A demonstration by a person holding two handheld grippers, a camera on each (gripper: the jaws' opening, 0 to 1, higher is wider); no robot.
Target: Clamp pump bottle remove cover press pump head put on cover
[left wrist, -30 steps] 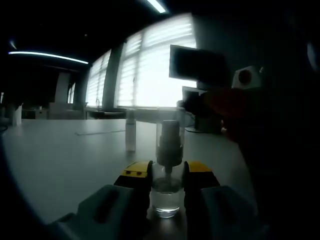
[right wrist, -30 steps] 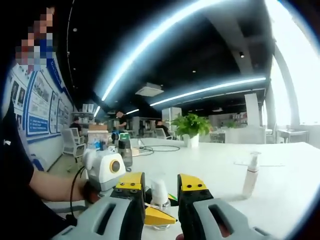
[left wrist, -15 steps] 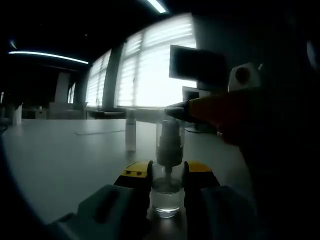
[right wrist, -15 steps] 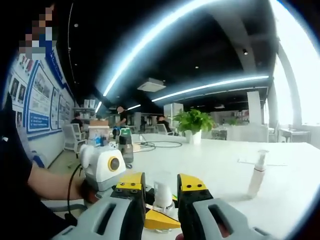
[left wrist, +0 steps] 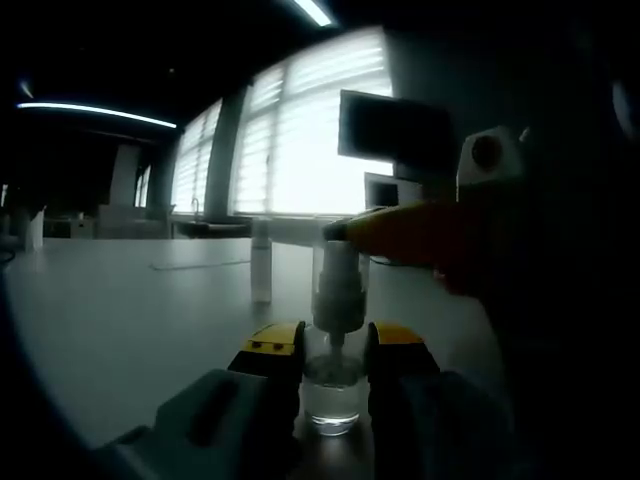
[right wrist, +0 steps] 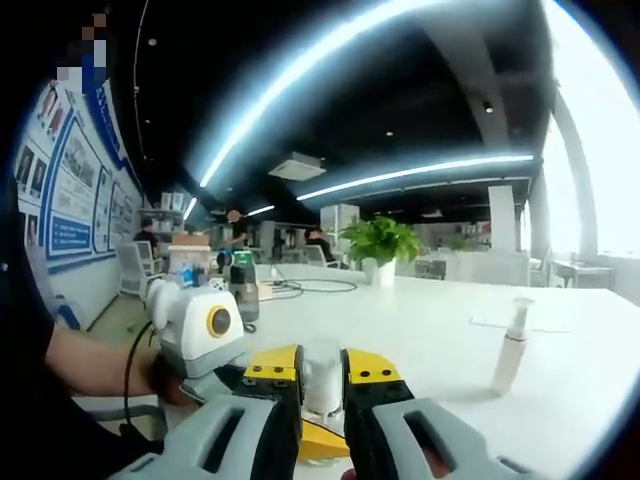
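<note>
We keep the left gripper (left wrist: 334, 355) clamped low on the clear pump bottle (left wrist: 333, 392), which stands on the white table (left wrist: 120, 310) between its jaws. In the right gripper view, the right gripper (right wrist: 322, 368) has narrowed over the last second — its jaws now pinch the clear cover (right wrist: 322, 372) that sits over the pump head. From the left gripper view that tool now reaches in at cover height. We judge the cover gripped and ready to lift off. A second bottle (right wrist: 510, 348) stands well beyond the tips — untouched.
</note>
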